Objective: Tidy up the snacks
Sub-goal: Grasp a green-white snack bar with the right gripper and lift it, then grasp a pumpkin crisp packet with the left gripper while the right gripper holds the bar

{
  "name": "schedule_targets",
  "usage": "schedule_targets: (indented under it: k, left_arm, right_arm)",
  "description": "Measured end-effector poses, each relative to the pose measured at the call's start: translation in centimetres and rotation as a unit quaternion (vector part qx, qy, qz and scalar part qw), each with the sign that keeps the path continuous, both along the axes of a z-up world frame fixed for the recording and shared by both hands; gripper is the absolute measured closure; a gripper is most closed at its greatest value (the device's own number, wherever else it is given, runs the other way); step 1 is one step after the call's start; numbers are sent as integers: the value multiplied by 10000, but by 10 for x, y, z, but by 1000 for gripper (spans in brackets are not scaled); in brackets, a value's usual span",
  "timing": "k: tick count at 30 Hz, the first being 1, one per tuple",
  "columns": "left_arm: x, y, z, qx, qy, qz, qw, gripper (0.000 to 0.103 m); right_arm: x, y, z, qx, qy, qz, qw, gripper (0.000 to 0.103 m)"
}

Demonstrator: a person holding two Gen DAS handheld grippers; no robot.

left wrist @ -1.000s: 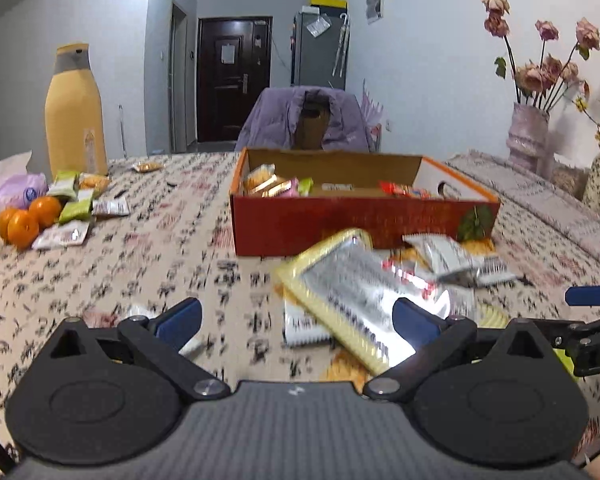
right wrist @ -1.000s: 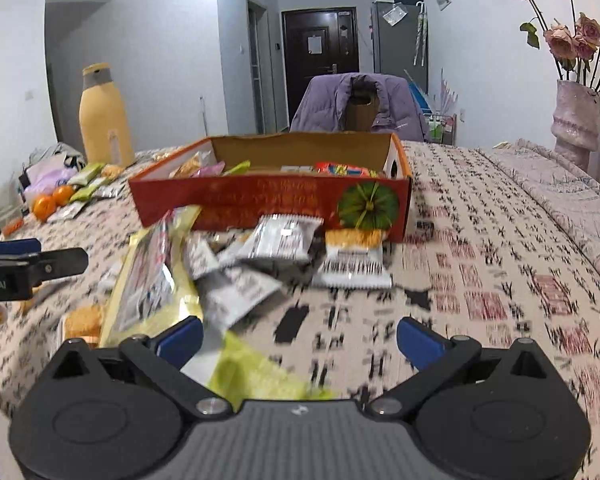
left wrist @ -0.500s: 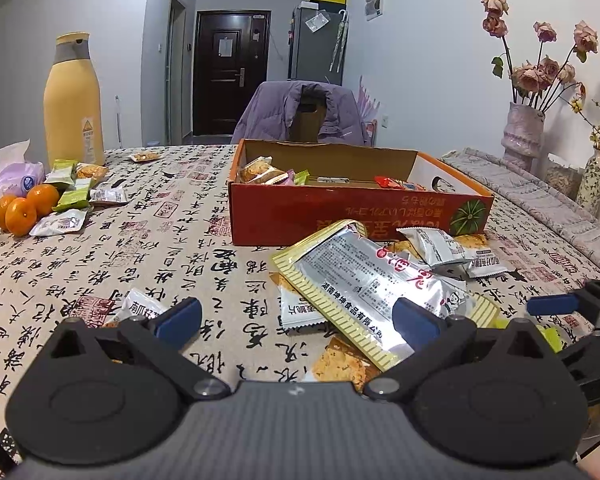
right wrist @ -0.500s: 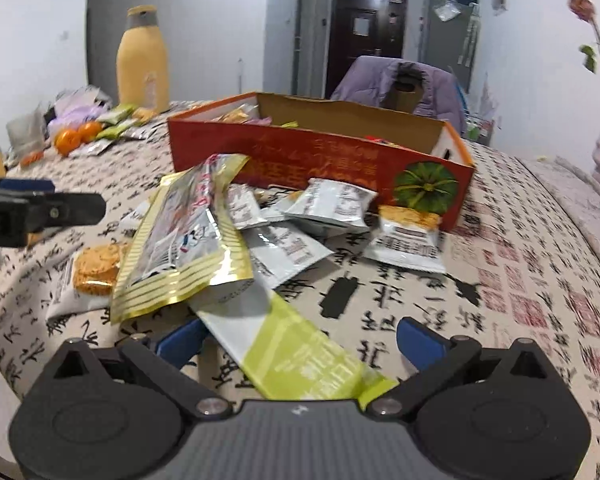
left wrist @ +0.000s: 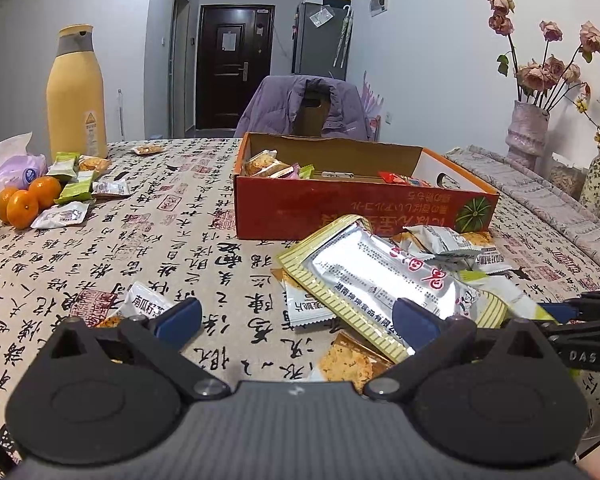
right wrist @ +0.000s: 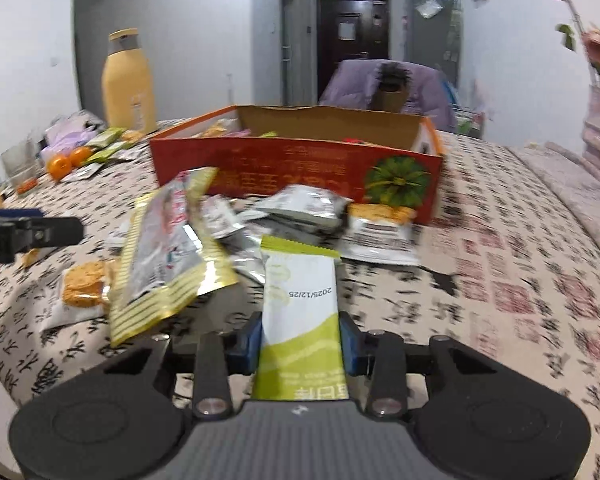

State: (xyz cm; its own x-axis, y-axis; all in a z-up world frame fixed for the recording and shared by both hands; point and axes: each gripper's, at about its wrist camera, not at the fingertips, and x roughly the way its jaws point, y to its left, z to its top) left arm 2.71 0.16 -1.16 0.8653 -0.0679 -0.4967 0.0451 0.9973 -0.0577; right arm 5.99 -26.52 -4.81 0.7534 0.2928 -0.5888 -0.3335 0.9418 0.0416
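Left wrist view: the tabletop carries a calligraphy-print cloth. A red cardboard box, open at the top, stands near the middle of the tabletop and holds several small snack packets along its left inner wall. A tall yellow bottle stands upright toward the far left edge. A large silver-and-gold pouch lies flat just in front of the box, resting on smaller packets. Two oranges sit near the left edge, beside loose green and white packets. The left gripper is spread wide, its blue pads well apart with nothing between them; it is positioned low over the near edge.

Right wrist view: the right gripper is closed on a green-and-white snack packet. Both blue pads press the packet's sides. The packet points forward toward the red cardboard box and bears a printed date. The silver-and-gold pouch lies to its left. This view is motion-blurred.
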Motion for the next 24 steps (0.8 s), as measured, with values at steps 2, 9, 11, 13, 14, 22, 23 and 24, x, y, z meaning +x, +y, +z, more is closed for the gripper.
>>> schedule_targets:
  k: [2, 9, 11, 13, 14, 22, 23, 24]
  left_arm:
    - [0, 0, 0, 1, 3, 8, 10000, 0]
    - [0, 1, 2, 27, -2, 53, 10000, 0]
    - [0, 3, 3, 31, -11, 83, 10000, 0]
    - [0, 6, 4, 70, -18, 124, 9999, 0]
    - [1, 8, 4, 99, -17, 161, 9998, 0]
    - [8, 41, 3, 320, 83, 691, 9971, 0]
    - [10, 46, 2, 372, 118, 742, 9965, 0]
    - [12, 51, 1, 427, 166, 780, 9959, 0]
  right_arm:
    - [-1, -5, 0, 20, -14, -148, 9999, 68]
    - [-10, -9, 7, 145, -248, -290, 9992, 68]
    - [-12, -10, 10, 127, -365, -356, 9986, 68]
    - [-13, -11, 12, 114, -452, -439, 9979, 68]
    - [-13, -13, 13, 118, -478, -482, 9976, 68]
    - [-10, -28, 16, 197, -563, -831, 9948, 68]
    - [-10, -29, 16, 204, -565, -850, 9946, 68]
    - [-10, -29, 16, 212, -567, -861, 9945, 68]
